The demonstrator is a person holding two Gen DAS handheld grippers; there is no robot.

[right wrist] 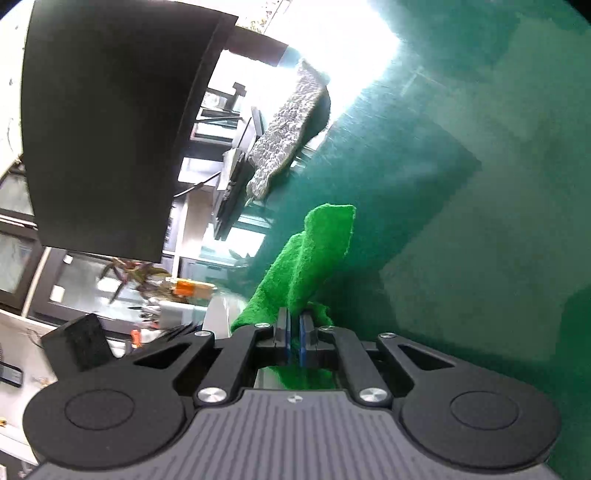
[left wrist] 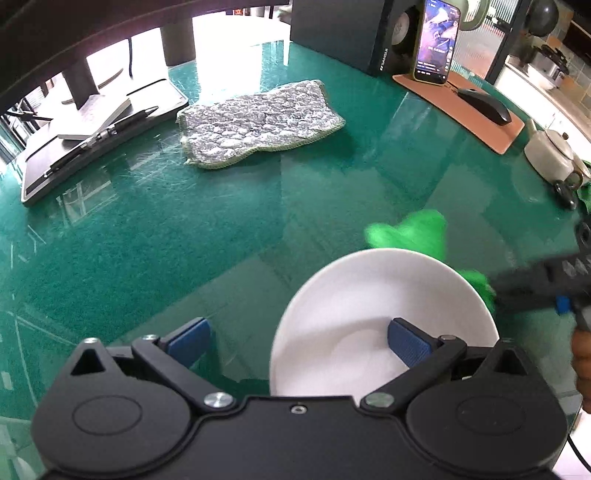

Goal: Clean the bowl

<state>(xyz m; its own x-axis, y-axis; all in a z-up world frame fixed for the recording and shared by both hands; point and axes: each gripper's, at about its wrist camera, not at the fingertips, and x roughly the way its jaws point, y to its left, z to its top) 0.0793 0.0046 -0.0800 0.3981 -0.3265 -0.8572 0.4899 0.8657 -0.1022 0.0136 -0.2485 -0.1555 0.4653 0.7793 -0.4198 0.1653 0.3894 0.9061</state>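
A white bowl sits on the green glass table, near the front right in the left wrist view. My left gripper is open; its right finger is over the inside of the bowl and its left finger is outside the rim. My right gripper is shut on a bright green cloth, which hangs out past the fingers. In the left wrist view the cloth shows blurred behind the bowl's far rim, with the right gripper at the right edge.
A grey quilted mat lies at the table's middle back. A dark laptop stand is at the left. A black speaker box, a phone, a mouse on a brown pad and a white teapot stand at the right.
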